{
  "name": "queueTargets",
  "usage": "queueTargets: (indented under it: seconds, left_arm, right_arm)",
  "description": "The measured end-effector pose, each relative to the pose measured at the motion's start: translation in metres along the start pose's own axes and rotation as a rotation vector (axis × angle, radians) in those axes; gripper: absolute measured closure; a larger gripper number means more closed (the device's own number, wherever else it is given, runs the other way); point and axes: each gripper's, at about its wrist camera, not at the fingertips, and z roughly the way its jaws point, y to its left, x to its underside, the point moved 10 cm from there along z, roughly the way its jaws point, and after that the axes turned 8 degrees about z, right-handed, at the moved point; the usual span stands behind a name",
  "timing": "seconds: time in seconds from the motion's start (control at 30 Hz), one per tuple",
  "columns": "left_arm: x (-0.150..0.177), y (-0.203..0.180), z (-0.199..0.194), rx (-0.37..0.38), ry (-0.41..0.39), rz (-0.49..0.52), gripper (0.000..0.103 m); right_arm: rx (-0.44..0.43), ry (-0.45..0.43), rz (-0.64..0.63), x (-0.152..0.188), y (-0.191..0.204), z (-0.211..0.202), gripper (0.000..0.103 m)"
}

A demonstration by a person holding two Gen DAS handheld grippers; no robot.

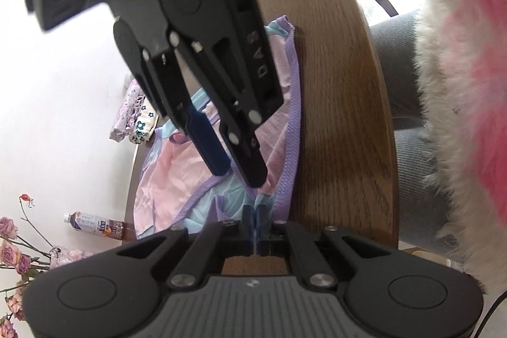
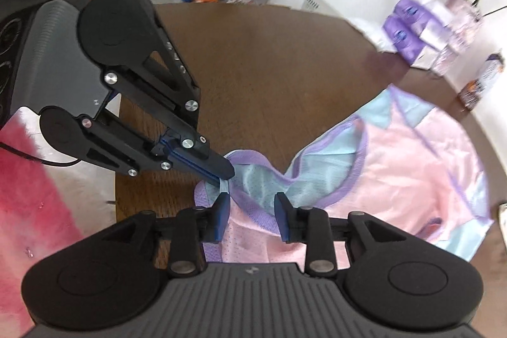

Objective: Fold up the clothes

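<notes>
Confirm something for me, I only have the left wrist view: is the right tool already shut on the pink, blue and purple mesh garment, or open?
Observer: Open. The right wrist view shows the right tool with its two fingers spread, straddling the pink, blue and purple mesh garment near its purple trim.
Operator: And how does my left tool's grip look from outside?
Observer: The left tool is shut on the garment's purple-trimmed edge, just beyond the right tool, over the brown wooden table.
</notes>
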Motion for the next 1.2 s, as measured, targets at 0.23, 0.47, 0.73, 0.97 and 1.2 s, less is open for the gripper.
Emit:
queueTargets:
  seconds: [0.23,0.47,0.73,0.97,1.2]
  left_arm:
    - [0.011,0.029,-0.005,0.126,-0.033,-0.304,0.095]
    - [0.03,0.079,0.004,0.267,-0.051,-0.719,0.081]
    - [0.05,0.07,0.029,0.437,0.05,-0.889,0.101]
    - [0.065,0.08,-0.001,0.376,0.012,-1.077,0.091]
    - [0.053,0.101,-0.023,0.23,-0.089,-0.955,0.073]
  right_arm:
    - [0.049,-0.005,-0.112,0.005,0.017,0.005,0.1]
    - [0.184,-0.048,-0.247,0.015,0.039,0.001,0.099]
    - [0.221,-0.12,-0.199,0.015,0.04,-0.017,0.099]
    - [0.24,-0.14,-0.142,0.014,0.029,-0.013,0.099]
    - [0.228,-0.203,-0.094,0.007,0.022,-0.011,0.082]
